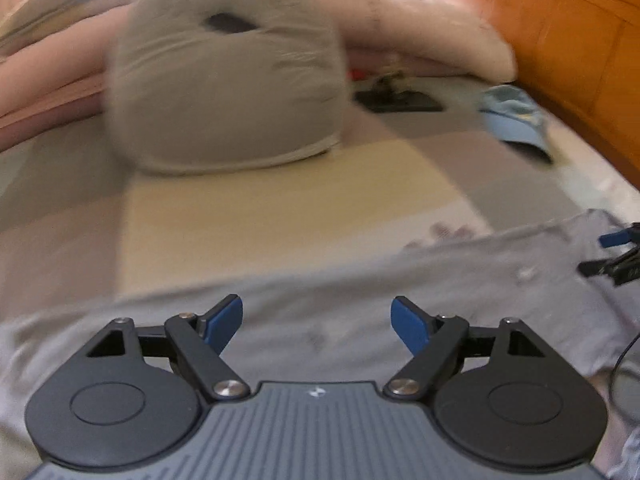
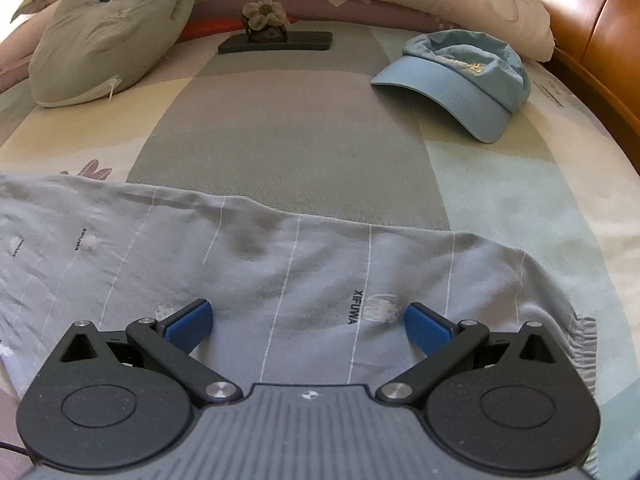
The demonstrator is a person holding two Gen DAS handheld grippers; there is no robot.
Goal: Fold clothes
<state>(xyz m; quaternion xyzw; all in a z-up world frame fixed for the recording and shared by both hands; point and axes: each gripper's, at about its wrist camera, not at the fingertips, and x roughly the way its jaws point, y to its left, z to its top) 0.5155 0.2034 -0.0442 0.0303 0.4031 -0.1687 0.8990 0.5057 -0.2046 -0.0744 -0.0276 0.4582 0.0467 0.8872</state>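
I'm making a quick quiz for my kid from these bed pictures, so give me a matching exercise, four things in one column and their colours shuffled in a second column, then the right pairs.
Things:
1. cap
2. garment
3. headboard
4. gripper pads

Colours:
A. dark blue
B. grey with thin white lines
C. light blue
D. orange-brown wood

Pairs: 1-C, 2-B, 3-D, 4-A

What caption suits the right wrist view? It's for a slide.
Open right gripper poised above grey garment on the bed, blue cap beyond.
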